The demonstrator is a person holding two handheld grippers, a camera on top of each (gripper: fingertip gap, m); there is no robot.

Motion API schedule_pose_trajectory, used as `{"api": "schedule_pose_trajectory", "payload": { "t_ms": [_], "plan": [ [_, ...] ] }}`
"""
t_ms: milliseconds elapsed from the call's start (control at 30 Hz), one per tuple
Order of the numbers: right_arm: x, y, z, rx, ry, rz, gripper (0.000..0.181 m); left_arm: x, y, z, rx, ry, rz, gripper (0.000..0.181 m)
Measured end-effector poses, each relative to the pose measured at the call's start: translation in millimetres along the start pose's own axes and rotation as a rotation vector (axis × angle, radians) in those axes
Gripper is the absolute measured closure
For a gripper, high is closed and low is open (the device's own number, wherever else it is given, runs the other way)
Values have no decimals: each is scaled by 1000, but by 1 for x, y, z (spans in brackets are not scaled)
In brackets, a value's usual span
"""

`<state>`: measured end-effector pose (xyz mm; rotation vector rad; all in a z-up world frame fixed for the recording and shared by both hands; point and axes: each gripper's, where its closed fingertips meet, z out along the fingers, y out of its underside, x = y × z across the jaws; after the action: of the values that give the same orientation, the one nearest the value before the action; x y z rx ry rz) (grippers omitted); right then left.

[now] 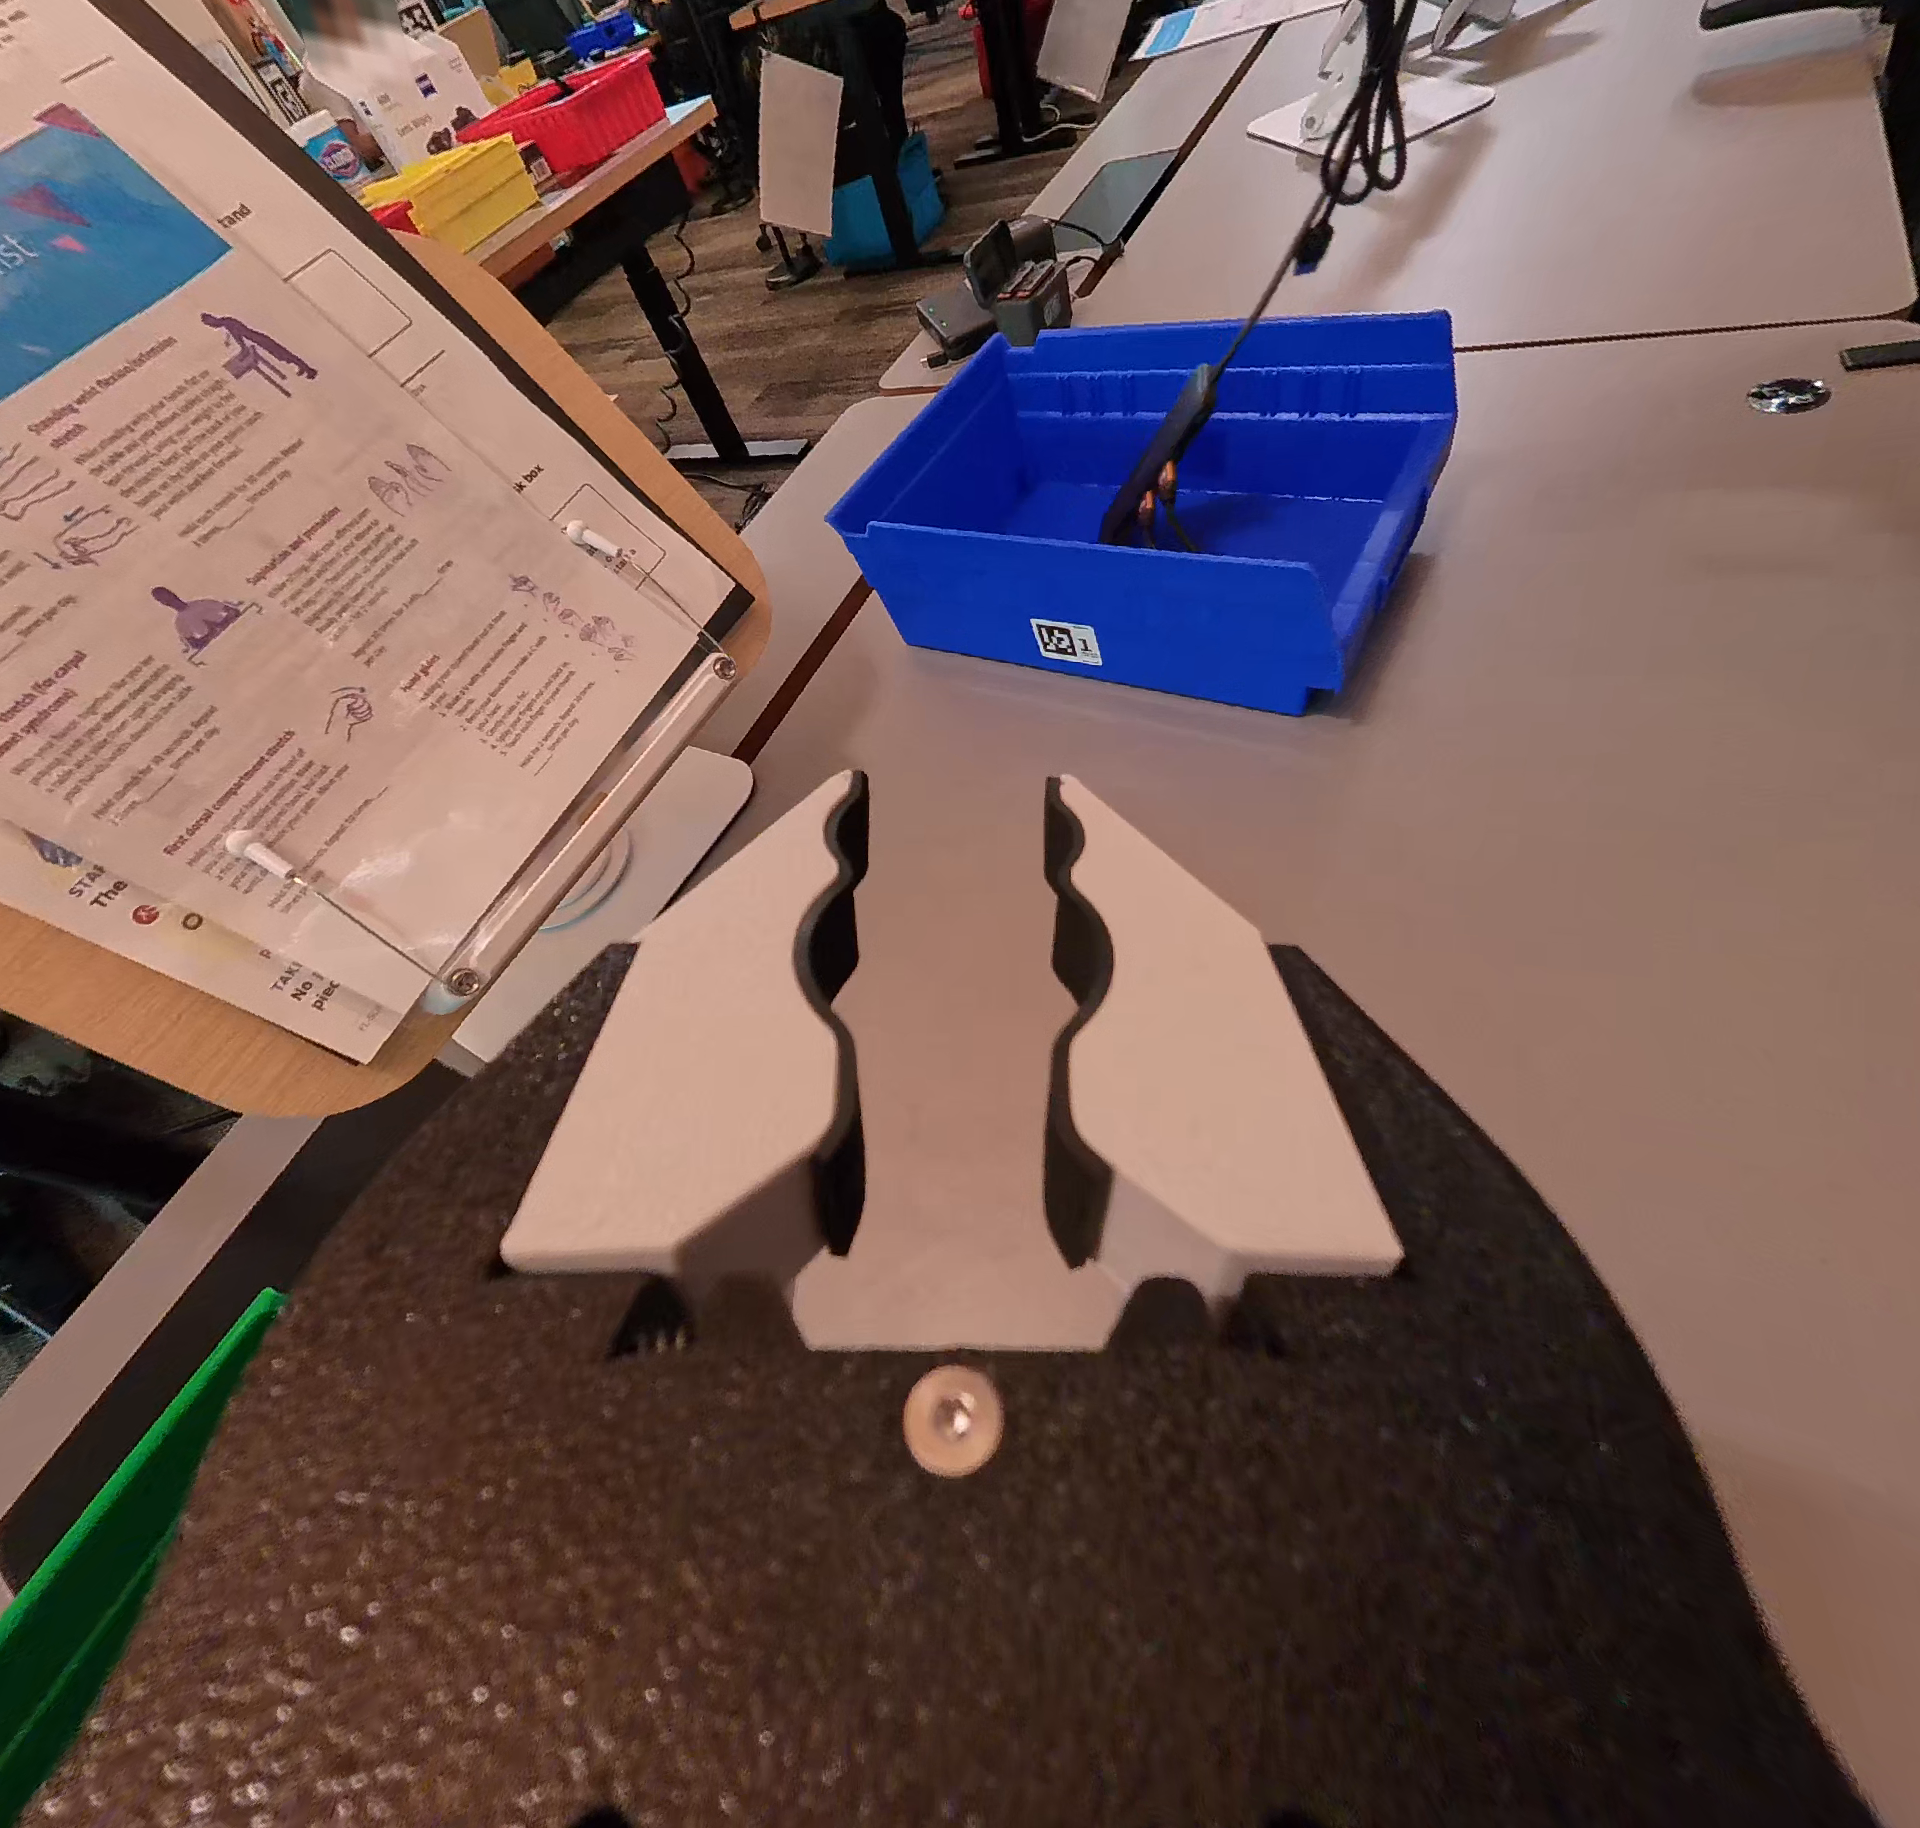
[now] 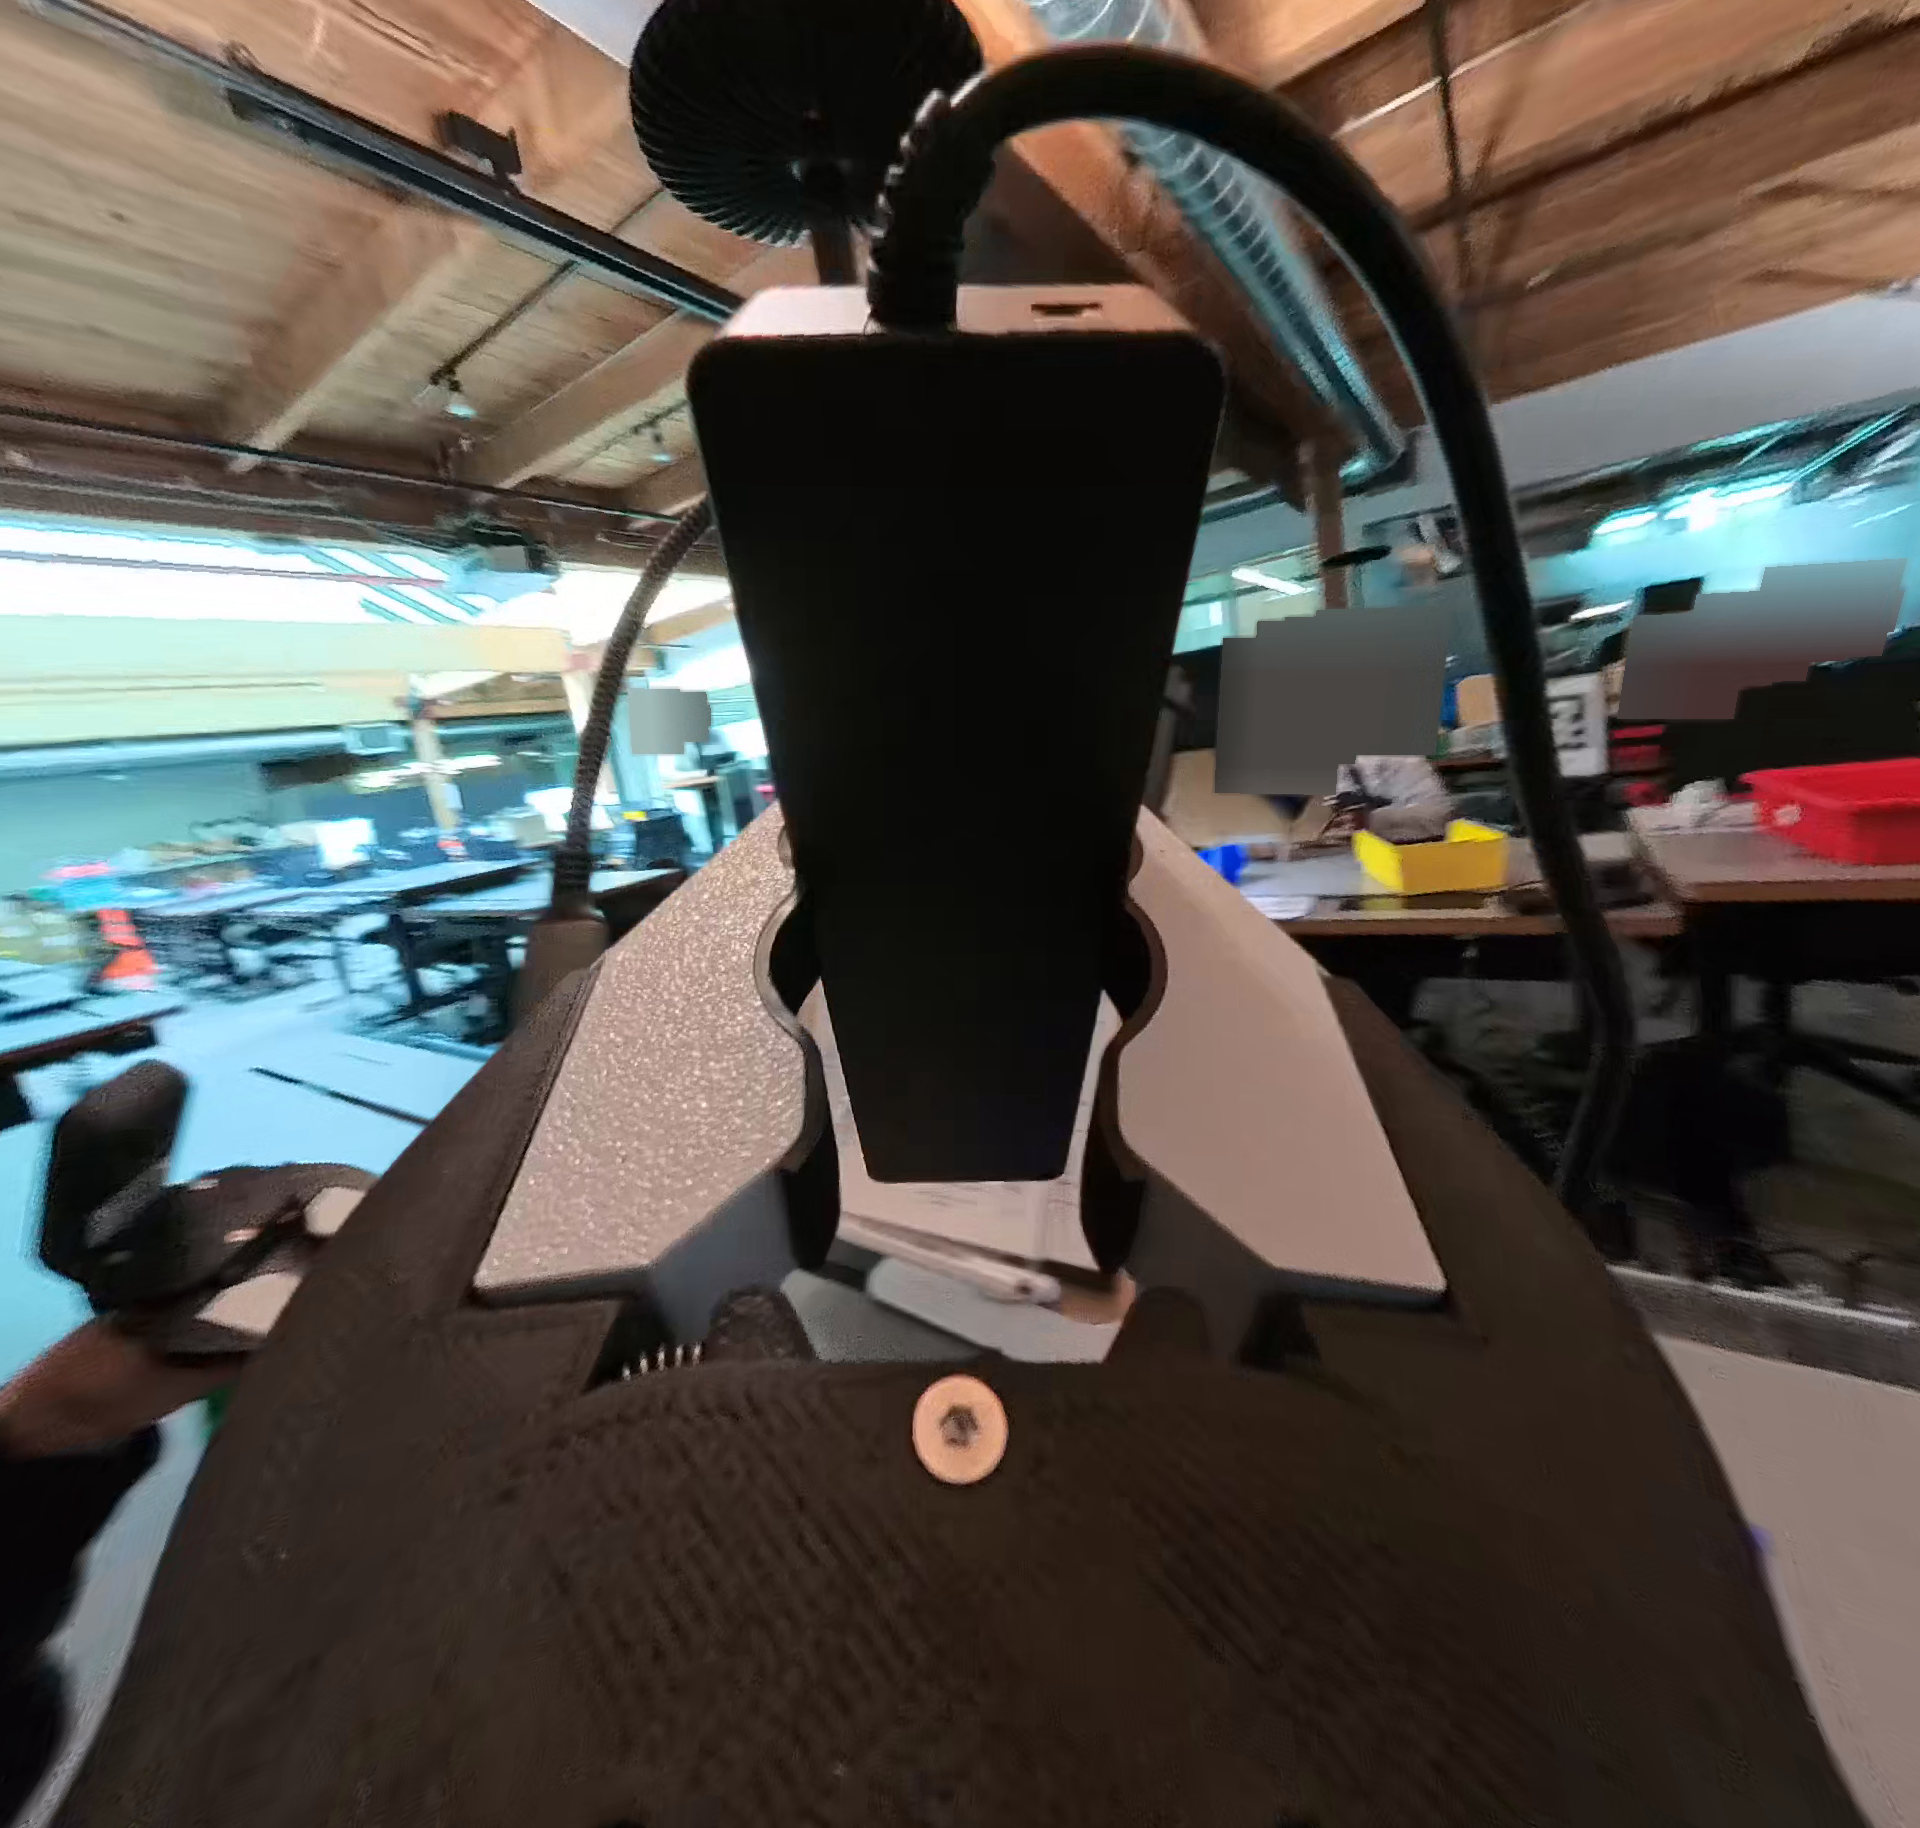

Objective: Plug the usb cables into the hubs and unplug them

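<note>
Right hand-held gripper (image 2: 956, 999) clamps hub (image 2: 951, 718), left hand-held gripper (image 1: 956, 822) empty

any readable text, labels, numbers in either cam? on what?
Not copying wording; here is what carries it.
printed sheet in a clear stand, left wrist view: headings and small print, partly legible.
white sticker on the blue bin front: marker pattern plus one digit.
boxes on the far desk: too small to read.
black hub in the right gripper: no writing visible.

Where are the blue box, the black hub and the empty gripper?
blue bin (image 1: 1091, 625): left wrist view, front wall.
black hub (image 2: 951, 698): right wrist view, flat face.
left gripper (image 1: 956, 822): left wrist view, between its fingertips.
</note>
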<state>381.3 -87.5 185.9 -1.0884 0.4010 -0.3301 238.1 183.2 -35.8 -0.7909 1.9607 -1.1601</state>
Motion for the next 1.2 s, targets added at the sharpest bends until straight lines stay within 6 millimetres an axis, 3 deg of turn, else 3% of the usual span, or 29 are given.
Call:
{"api": "schedule_pose_trajectory", "payload": {
  "t_ms": [233, 367, 667, 767, 933, 1200],
  "plan": [
    [-40, 25, 13, -28, -251, 292, 129, 1, 0, 1, -5, 1, 6, 150],
    [-46, 29, 18, -29, -269, 313, 130, 1, 1, 1, -5, 2, 5, 150],
    [-67, 19, 29, 5, -353, 433, 130, 0, 1, 0, -3, 0, 5, 150],
    [-68, 26, 35, -26, -325, 394, 130, -1, 1, 0, -4, 2, 3, 150],
    [-41, 53, 28, -71, -220, 409, 130, -2, 0, -4, 2, 1, 4, 150],
    [50, 124, -1, -211, 105, 384, 129, -4, 1, -6, 5, 3, -8, 149]
  ]
}}
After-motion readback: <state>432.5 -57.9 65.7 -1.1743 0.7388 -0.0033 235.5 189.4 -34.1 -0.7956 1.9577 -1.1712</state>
